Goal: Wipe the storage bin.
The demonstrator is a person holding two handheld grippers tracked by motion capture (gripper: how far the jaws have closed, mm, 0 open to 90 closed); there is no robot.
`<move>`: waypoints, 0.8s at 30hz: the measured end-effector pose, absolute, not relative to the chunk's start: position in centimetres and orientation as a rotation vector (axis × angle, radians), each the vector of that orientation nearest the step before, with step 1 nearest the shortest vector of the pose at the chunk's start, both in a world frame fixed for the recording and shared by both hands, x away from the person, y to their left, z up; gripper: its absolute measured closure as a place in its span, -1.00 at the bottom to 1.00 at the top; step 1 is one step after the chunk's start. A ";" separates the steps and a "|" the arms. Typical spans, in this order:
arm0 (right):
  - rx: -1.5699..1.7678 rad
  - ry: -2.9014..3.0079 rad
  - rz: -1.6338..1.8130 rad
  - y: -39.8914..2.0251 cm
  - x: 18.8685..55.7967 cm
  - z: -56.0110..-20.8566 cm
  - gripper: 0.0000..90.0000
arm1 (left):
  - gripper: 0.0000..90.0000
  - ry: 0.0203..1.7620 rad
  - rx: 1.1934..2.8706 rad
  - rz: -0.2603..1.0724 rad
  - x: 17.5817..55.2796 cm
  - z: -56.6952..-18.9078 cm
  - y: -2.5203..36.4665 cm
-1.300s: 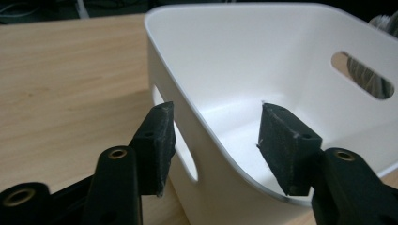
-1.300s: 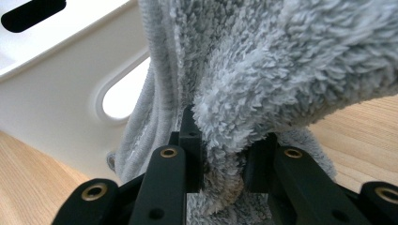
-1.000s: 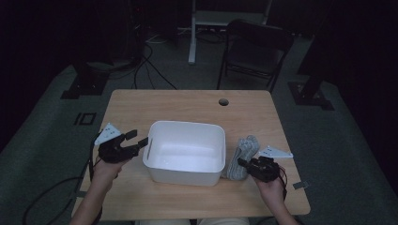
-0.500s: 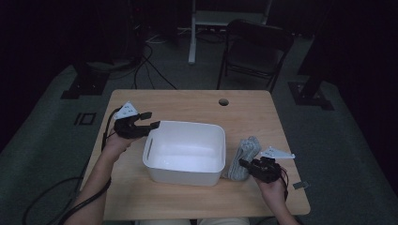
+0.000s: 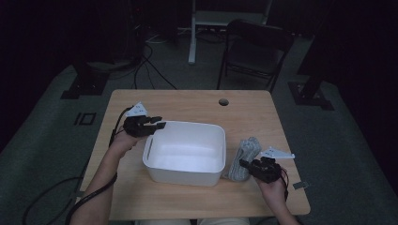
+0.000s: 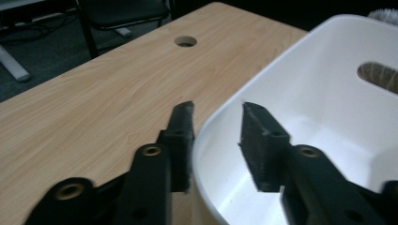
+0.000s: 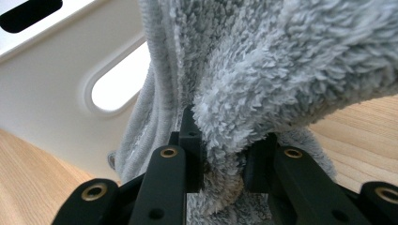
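Wooden table (image 5: 187,101): left gripper (image 6: 216,122) closing astride white bin (image 5: 185,152) rim; right gripper (image 7: 225,140) clamps grey towel (image 7: 263,70).

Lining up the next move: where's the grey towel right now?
In the high view the grey towel lies on the table's right side, against the white bin's right wall, pinched by the right hand-held gripper.
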State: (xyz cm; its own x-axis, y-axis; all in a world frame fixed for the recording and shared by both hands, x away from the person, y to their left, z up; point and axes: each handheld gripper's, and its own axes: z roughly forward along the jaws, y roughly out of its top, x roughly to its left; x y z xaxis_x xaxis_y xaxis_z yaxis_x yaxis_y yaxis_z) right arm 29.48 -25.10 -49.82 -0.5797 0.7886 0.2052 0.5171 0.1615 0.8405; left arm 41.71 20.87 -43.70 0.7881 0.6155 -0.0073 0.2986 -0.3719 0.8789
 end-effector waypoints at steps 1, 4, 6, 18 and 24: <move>1.260 2.161 1.382 -25.1 29.5 -49.8 0.64 | 0.54 0.691 1.973 0.408 41.7 -43.7 21.0; 1.264 2.159 1.385 -25.2 29.5 -49.8 0.64 | 0.73 0.704 1.970 0.421 41.7 -43.8 21.1; 1.270 2.157 1.386 -25.2 29.6 -49.8 0.64 | 0.75 0.701 1.973 0.438 41.5 -43.8 21.1; 1.282 2.136 1.384 -25.8 29.4 -49.7 0.64 | 0.88 0.725 1.999 0.484 38.0 -43.7 22.3; 1.275 2.139 1.393 -25.4 29.5 -49.5 0.64 | 0.77 0.694 1.978 0.435 38.3 -44.0 22.3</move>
